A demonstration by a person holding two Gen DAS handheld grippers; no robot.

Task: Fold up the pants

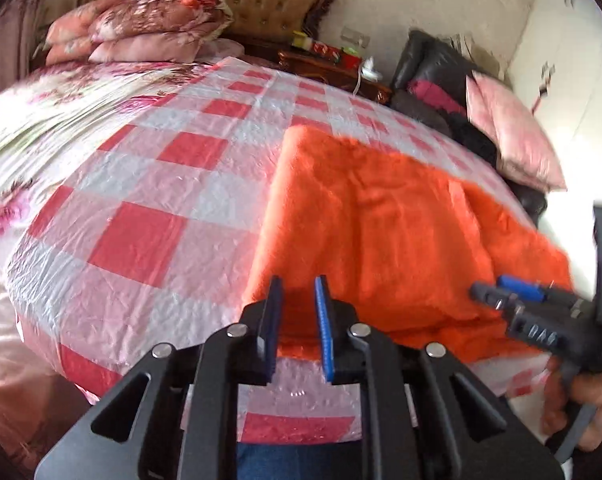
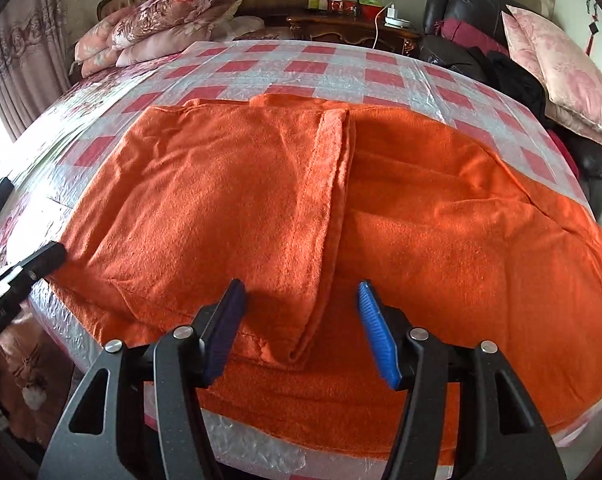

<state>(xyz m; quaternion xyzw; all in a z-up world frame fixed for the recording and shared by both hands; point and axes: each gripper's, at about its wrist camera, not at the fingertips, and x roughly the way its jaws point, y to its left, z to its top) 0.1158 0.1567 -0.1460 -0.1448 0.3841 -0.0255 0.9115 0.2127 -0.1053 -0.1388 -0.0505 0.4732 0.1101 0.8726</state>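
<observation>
Right gripper (image 2: 301, 312) open, orange pants (image 2: 301, 200) just beyond

Bright daylight from left, heavy fisheye bending, left-wrist view motion-blurred

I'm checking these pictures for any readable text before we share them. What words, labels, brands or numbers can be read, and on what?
"DAS": raised letters on the right gripper, blurred, so the reading is uncertain.
White print on the left gripper, at the picture's edge: too small to read.
Labels on the jars and boxes on the bedside table: too small to read.
The orange pants show no text.
</observation>
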